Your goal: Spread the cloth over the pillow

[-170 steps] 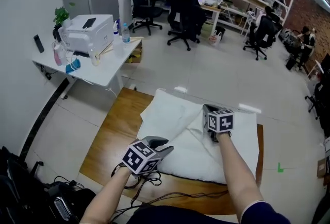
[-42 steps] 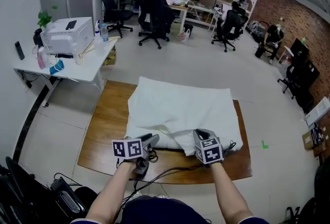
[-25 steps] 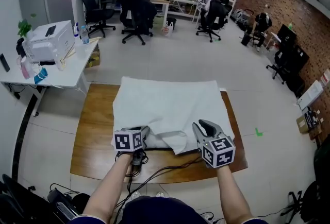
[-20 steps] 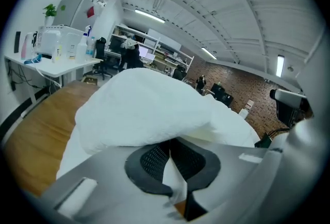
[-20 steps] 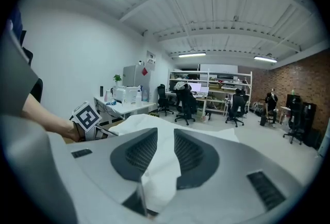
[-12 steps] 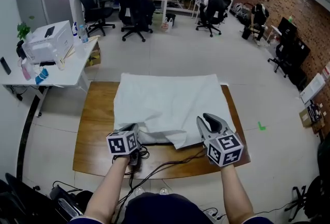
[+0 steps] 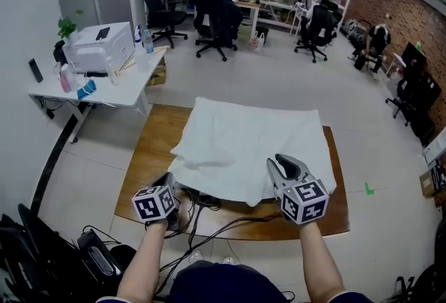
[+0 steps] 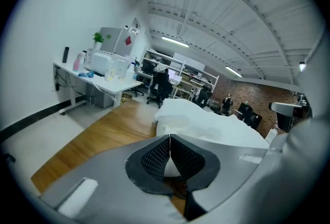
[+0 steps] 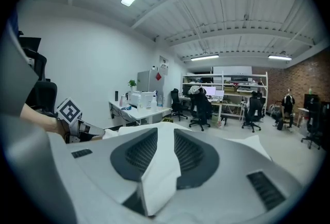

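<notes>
Left gripper: jaws were fully closed, tips pinching the near-left corner of the cloth | Right gripper: jaws stood partway apart, clamped on a fold of the near edge | Cloth: lay bulged on the wooden table ahead of the 2 claws | Cables: trailed between them.

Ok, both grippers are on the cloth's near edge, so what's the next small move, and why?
Probably draw the two corners apart and slightly toward you to pull the edge taut. The left gripper and right gripper each pinch the cloth, whose near edge hangs raised and rumpled above the wooden board, while the far part lies flat.
</notes>
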Action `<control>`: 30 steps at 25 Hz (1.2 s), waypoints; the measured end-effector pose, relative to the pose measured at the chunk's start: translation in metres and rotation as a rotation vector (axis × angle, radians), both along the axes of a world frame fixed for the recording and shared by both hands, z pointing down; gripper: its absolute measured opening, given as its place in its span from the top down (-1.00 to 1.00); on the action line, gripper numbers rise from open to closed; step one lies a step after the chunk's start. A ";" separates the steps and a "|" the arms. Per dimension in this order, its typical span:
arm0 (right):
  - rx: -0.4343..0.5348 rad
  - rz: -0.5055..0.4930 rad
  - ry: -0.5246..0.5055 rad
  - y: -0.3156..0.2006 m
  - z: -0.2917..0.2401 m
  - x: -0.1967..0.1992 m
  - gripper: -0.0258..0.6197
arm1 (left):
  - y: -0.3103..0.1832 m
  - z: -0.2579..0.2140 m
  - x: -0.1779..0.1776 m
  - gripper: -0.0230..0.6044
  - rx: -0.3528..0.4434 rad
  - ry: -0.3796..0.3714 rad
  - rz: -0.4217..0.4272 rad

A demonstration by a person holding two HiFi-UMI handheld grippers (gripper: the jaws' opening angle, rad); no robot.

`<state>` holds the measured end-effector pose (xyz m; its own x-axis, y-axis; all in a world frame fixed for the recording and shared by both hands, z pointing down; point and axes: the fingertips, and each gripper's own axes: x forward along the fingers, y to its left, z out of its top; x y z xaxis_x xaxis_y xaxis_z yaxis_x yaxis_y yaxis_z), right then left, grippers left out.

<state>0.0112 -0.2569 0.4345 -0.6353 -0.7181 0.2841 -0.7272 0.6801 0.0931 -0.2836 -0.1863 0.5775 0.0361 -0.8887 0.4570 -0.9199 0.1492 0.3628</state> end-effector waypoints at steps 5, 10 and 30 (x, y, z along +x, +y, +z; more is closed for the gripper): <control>-0.007 -0.021 0.004 0.005 0.005 -0.011 0.57 | 0.036 0.022 -0.046 0.90 -0.055 -0.003 -0.114; -0.030 -0.004 0.021 0.008 0.015 -0.002 0.57 | 0.061 0.052 -0.069 0.90 -0.135 0.015 -0.178; -0.085 0.160 0.023 0.005 0.041 0.068 0.56 | 0.070 0.028 -0.086 0.78 -0.023 0.065 -0.249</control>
<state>0.0790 -0.2519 0.4758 -0.5072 -0.7825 0.3612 -0.8252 0.5618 0.0586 -0.3693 -0.1159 0.6051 -0.1522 -0.8634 0.4811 -0.8288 0.3766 0.4138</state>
